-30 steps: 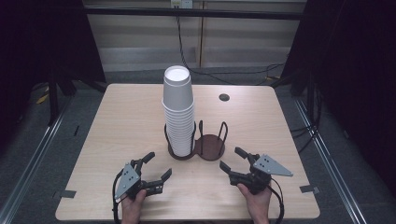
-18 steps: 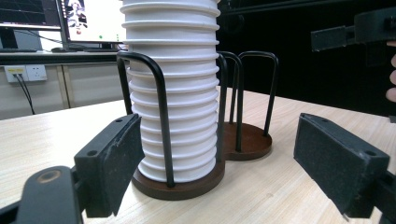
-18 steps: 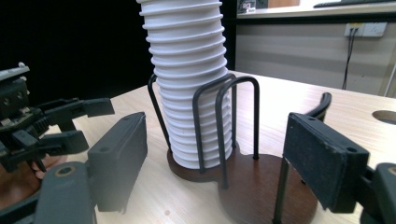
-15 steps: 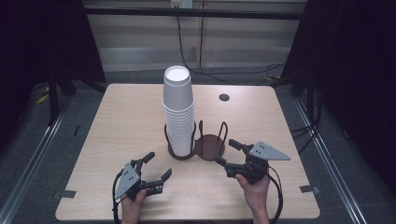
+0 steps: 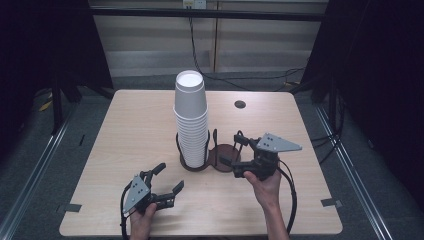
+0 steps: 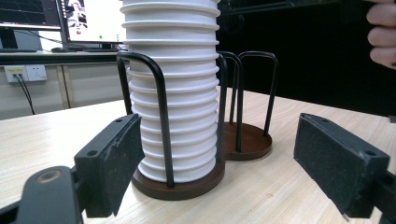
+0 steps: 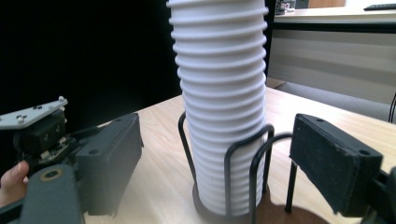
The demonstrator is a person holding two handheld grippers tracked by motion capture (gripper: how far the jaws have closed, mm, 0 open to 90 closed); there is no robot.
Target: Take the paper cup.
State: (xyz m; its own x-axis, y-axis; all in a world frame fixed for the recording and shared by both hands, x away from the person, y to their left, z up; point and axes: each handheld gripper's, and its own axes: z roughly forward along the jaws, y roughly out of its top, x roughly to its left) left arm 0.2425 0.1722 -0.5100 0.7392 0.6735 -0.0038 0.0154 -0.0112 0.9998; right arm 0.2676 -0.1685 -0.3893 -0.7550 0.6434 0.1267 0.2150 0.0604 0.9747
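A tall stack of white paper cups (image 5: 190, 120) stands in the left ring of a dark wire cup holder (image 5: 223, 156) at the table's middle; its right ring is empty. My left gripper (image 5: 170, 177) rests low near the front edge, open, jaws aimed at the stack (image 6: 173, 93) and the holder's base (image 6: 182, 185), nothing between them. My right gripper (image 5: 231, 148) hovers raised just right of the empty ring, open, its jaws bracketing the cups (image 7: 219, 93) from a distance without touching. The left gripper's body (image 7: 39, 128) shows beyond it.
The wooden table (image 5: 130, 135) has bare room left of and behind the holder. A small dark round grommet (image 5: 240, 104) sits at the back right. Dark curtains and metal rails flank the table. A hand (image 6: 383, 32) shows at the upper right of the left gripper view.
My right gripper has lifted off the table and moved forward and left, up to the holder's empty ring. The left gripper and the cups have stayed put.
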